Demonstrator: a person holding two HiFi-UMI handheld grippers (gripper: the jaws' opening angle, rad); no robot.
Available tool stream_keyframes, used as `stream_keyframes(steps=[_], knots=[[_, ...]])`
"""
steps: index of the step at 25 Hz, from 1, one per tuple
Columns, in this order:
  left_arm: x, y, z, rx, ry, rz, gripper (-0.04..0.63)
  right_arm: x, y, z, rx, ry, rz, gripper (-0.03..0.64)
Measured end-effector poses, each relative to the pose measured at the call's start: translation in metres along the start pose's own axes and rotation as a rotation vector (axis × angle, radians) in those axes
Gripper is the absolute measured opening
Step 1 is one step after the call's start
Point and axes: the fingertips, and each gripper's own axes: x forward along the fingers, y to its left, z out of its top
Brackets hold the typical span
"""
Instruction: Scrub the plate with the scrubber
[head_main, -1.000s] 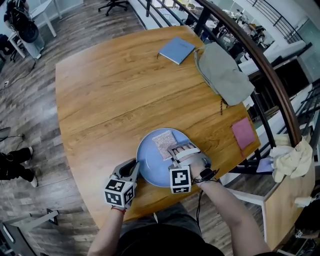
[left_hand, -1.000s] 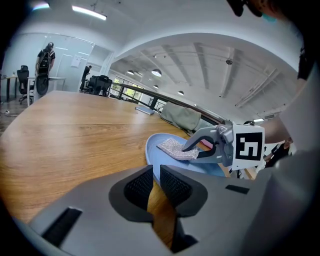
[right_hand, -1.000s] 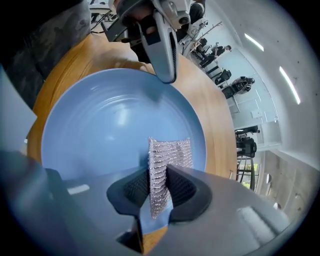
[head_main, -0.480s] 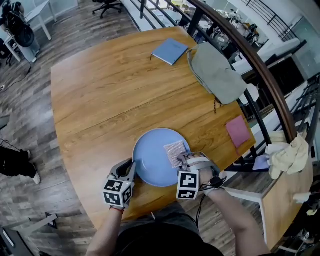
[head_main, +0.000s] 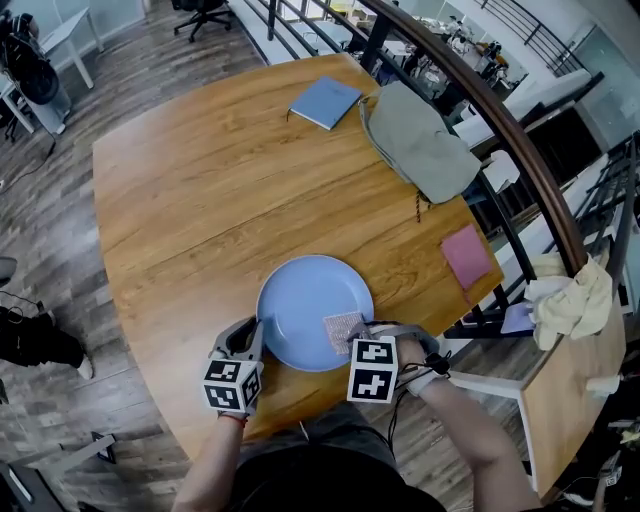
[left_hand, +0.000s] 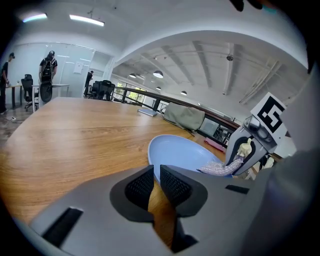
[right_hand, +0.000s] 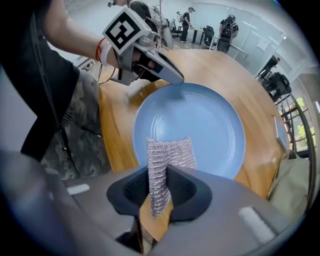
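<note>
A round blue plate (head_main: 305, 300) sits on a wooden table (head_main: 200, 200), close to its near edge. A silver mesh scrubber (head_main: 342, 328) lies on the plate's near right part, between the jaws of the right gripper (head_main: 357, 338). The left gripper (head_main: 251, 330) meets the plate's left rim, apparently touching it. Along the far edge lies a blue notebook (head_main: 325, 102), with a grey fabric bag (head_main: 415, 140) to its right. A pink cloth (head_main: 466, 256) lies at the right edge.

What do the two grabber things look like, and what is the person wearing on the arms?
The left gripper and the right gripper each have a grey body and two jaws with dark ribbed pads. Each carries a white cube printed with black square markers. A black cable trails from the right one. A red band circles the left wrist; the forearms have no sleeves.
</note>
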Motion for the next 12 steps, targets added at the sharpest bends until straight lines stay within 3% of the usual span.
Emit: stream_keyframes(steps=[12], knots=[[0.0, 0.0, 0.001, -0.062, -0.023, 0.02, 0.031, -0.004, 0.056, 0.062, -0.027, -0.184, 0.397, 0.092]])
